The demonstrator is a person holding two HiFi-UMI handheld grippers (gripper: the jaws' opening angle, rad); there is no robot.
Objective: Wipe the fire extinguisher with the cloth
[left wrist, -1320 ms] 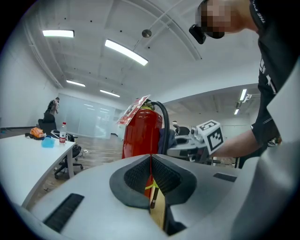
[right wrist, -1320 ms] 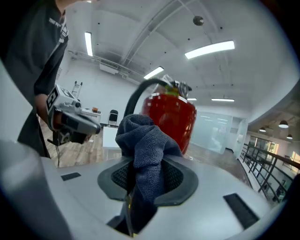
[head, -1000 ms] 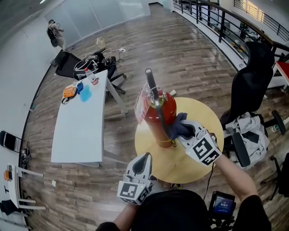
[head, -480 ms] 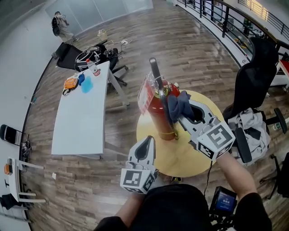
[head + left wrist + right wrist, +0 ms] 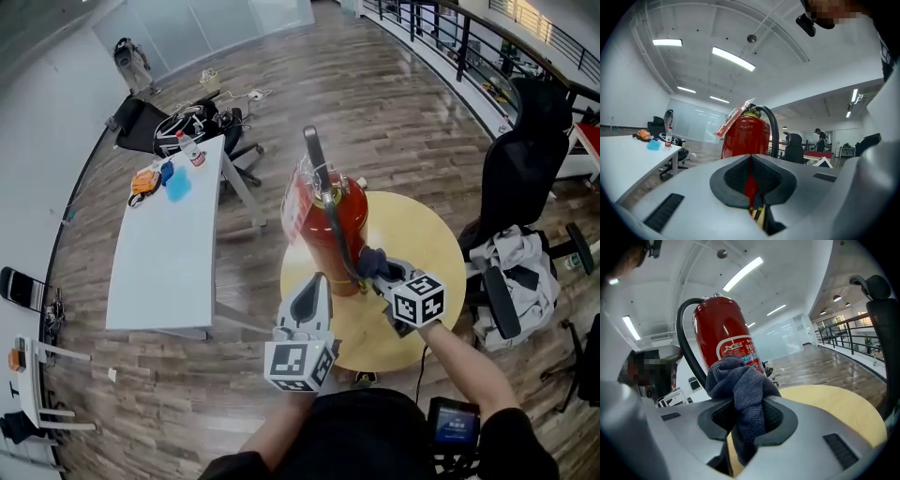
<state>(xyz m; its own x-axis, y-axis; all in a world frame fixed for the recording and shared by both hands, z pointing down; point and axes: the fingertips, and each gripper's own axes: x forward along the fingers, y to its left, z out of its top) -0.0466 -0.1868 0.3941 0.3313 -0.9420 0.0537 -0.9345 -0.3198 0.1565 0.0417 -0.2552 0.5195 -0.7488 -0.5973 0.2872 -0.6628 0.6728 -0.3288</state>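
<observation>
The right gripper (image 5: 377, 270) is clamped on the dark blue cloth (image 5: 367, 262) and holds it against the lower part of the red fire extinguisher (image 5: 330, 230), which stands upright on the round yellow table (image 5: 427, 246). The left gripper (image 5: 317, 283) has its jaws together with nothing between them, and it points at the fire extinguisher from near.

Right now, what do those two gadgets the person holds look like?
Left tongs and right tongs are pale grey shells tapering to a point, lined with dark textured pads. Each carries a white cube printed with black square markers. The person wears a black top.
</observation>
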